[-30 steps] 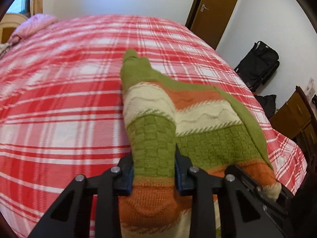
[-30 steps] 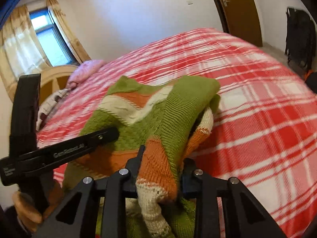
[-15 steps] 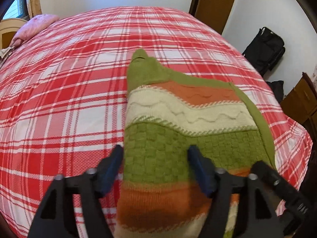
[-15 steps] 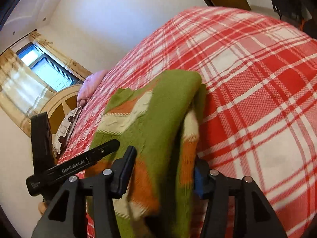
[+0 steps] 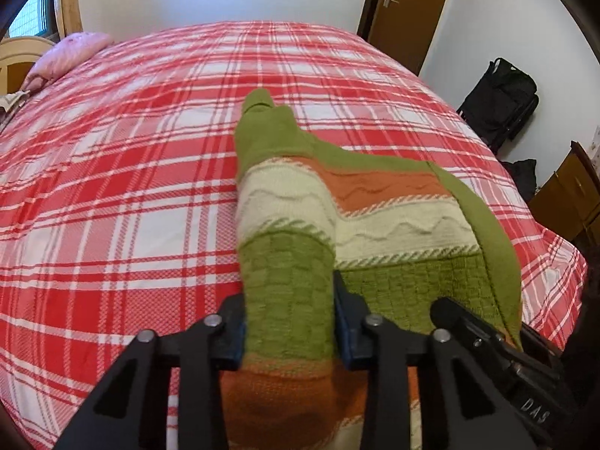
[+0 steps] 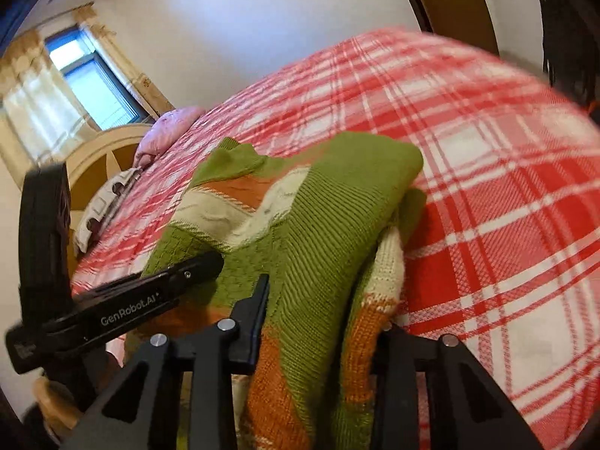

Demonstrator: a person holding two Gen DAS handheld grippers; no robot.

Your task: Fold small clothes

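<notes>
A small knitted sweater (image 5: 375,225) with green, cream and orange bands lies partly folded on the red plaid bed (image 5: 131,187). My left gripper (image 5: 288,322) is shut on a bunched green and orange fold of its near left edge. In the right wrist view the sweater (image 6: 322,225) is bunched up, and my right gripper (image 6: 318,322) is shut on a thick fold of its near edge. The left gripper's black body (image 6: 123,303) shows at the left of that view; the right gripper's body (image 5: 498,352) shows at the lower right of the left view.
A pink pillow (image 5: 67,52) and a wooden headboard (image 6: 101,157) are at the bed's far left end. A brown door (image 5: 408,7), a black bag (image 5: 502,105) and a wooden cabinet (image 5: 566,195) stand to the right of the bed. A window (image 6: 93,86) is behind the headboard.
Both grippers were shut a second ago, opened wide over the sweater half a second ago, and have closed again on its near folds, lifting them into bunches.
</notes>
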